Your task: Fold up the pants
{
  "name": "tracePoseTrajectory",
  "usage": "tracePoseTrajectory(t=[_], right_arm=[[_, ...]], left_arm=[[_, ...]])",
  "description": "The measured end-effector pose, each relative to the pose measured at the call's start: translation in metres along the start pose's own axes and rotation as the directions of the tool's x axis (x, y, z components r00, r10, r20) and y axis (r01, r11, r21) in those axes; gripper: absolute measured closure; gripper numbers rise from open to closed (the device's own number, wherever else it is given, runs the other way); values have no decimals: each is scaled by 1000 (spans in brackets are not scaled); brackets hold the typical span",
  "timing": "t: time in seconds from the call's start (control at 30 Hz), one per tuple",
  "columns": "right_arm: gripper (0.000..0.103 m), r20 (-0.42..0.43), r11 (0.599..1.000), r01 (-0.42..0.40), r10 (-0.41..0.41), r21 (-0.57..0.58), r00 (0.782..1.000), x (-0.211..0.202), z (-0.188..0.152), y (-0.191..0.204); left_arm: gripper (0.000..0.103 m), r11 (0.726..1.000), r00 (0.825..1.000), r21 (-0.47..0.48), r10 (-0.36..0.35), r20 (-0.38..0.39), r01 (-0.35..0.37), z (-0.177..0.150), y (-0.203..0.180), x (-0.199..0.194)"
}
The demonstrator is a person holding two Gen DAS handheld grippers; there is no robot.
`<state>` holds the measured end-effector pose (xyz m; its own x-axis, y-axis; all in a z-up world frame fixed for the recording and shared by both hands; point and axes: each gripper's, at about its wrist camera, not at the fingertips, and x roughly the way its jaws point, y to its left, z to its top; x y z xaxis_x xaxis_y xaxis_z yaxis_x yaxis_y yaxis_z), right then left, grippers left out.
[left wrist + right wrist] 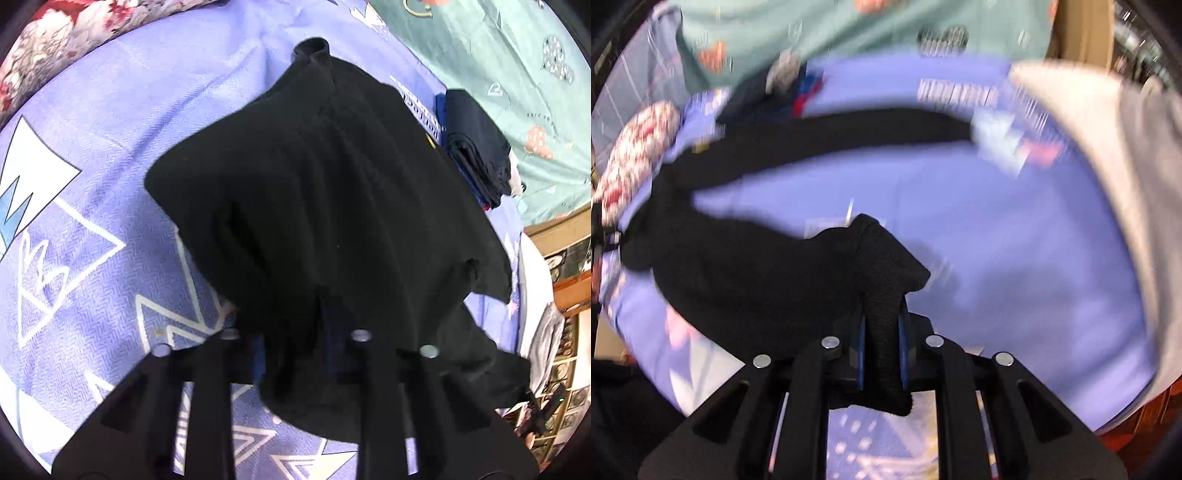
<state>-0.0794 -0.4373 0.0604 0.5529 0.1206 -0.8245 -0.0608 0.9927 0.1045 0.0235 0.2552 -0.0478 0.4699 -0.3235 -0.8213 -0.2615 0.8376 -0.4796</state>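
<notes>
Two grippers: left gripper (295, 332) and right gripper (882, 332) both clamp pants (314, 192)
Surroundings: folded clothes (476, 147) beside pants on bed (92, 184)

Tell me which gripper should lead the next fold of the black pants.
Probably the right gripper: its jaws clearly clamp a bunched end of the black pants, with open purple sheet ahead. The left gripper's fingertips are buried under draped cloth.

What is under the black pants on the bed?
The black pants lie on the purple patterned sheet, which shows all around them. Anything beneath the fabric itself is covered.
</notes>
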Motion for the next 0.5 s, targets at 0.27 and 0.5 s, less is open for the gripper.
tracePoseTrajectory(t=[0.27, 0.5], right_arm=[[89, 1, 987, 46, -47, 153, 999, -30, 45, -70], [89, -162, 973, 92, -58, 211, 985, 43, -1, -86]], left_arm=[[57, 999, 999, 11, -34, -10, 34, -12, -11, -5], [41, 993, 999, -118, -25, 45, 30, 2, 20, -11]])
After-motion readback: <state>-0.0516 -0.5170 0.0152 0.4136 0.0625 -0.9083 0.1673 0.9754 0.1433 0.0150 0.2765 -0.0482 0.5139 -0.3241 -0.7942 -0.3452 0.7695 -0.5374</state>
